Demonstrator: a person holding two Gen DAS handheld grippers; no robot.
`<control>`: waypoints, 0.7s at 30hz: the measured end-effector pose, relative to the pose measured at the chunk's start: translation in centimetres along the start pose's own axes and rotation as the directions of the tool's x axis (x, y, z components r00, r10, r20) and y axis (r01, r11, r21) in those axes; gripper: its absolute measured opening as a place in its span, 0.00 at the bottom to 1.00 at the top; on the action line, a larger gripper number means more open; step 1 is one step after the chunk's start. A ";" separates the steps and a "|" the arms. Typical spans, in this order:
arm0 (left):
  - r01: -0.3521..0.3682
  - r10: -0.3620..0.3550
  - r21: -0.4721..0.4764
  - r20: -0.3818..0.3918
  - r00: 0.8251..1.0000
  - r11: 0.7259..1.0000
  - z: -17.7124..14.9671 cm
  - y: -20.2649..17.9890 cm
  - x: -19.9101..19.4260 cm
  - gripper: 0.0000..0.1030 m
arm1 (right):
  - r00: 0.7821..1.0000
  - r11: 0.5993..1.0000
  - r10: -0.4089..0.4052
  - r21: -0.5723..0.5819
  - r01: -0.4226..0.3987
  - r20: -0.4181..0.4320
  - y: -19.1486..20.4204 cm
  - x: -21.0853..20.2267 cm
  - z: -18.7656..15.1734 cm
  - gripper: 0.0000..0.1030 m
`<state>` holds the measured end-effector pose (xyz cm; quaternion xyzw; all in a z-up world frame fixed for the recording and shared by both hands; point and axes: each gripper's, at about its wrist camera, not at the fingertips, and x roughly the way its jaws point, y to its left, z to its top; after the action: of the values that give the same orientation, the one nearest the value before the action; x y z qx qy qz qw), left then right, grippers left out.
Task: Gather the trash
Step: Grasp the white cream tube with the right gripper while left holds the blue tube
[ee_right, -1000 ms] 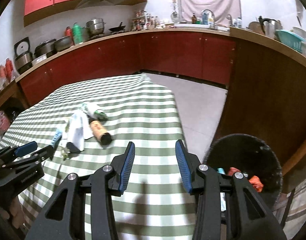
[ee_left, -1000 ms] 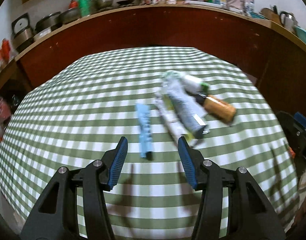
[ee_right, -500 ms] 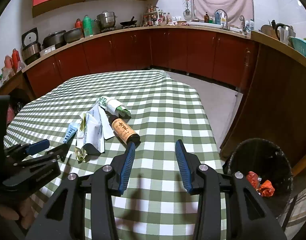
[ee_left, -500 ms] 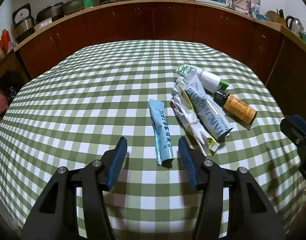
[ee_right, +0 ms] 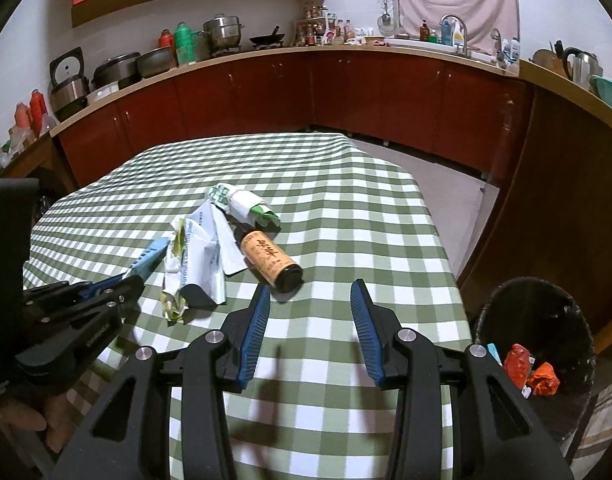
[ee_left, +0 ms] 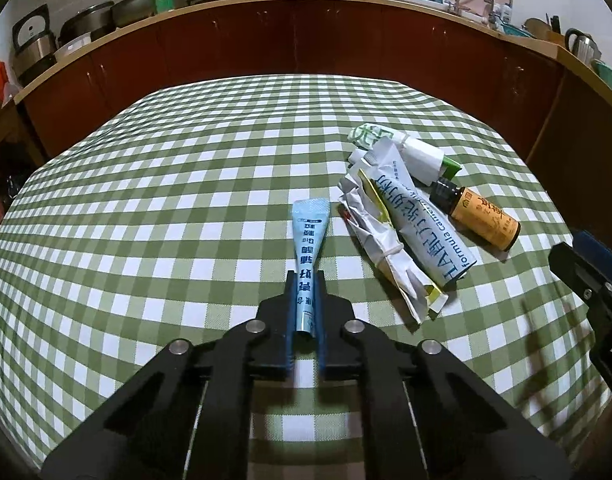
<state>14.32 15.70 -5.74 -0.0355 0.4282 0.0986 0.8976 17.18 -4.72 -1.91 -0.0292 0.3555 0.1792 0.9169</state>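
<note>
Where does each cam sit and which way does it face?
Left wrist: on the left hand-held gripper, looking across the checked table; shut on the blue tube.
Right wrist: on the right hand-held gripper, open, facing the brown bottle, bin at right.
Shared: tube, bottle, wrapper pile, kitchen counter.

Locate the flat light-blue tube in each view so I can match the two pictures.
Left wrist: the flat light-blue tube is at centre, its near end clamped in the left gripper.
Right wrist: the tube is at left, sticking out of that gripper.
Shared landmark: the brown bottle with orange label.
</note>
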 end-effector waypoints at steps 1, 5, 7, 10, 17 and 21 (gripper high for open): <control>0.001 -0.001 0.000 0.000 1.000 1.000 -0.1 0.0 0.0 0.07 | 1.000 1.000 0.005 -0.005 -0.005 -0.001 0.3 0.1 0.1 0.41; -0.007 0.007 -0.010 -0.004 1.000 1.000 -0.5 0.8 -0.3 0.07 | 1.000 0.999 0.022 -0.025 -0.022 0.001 1.7 0.2 0.4 0.41; -0.017 0.016 -0.020 -0.006 1.000 1.000 -0.6 1.6 -0.4 0.07 | 1.000 0.999 0.031 -0.037 -0.031 0.001 2.4 0.3 0.5 0.41; -0.039 0.039 -0.037 -0.003 0.999 0.999 -0.9 3.2 -0.9 0.07 | 0.999 0.997 0.048 -0.057 -0.048 0.002 3.6 0.4 0.9 0.41; -0.104 0.105 -0.071 0.013 0.994 0.992 -1.4 7.1 -2.1 0.07 | 0.997 0.992 0.075 -0.098 -0.076 -0.013 6.0 1.6 1.4 0.41; -0.137 0.139 -0.084 0.022 0.990 0.987 -1.8 8.8 -2.7 0.07 | 0.997 0.990 0.072 -0.116 -0.076 -0.037 7.1 2.7 1.7 0.41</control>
<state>9.46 23.66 -4.65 -0.0411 0.4127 0.1784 0.8923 17.59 3.01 -1.89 -0.0728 0.3603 0.2331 0.9003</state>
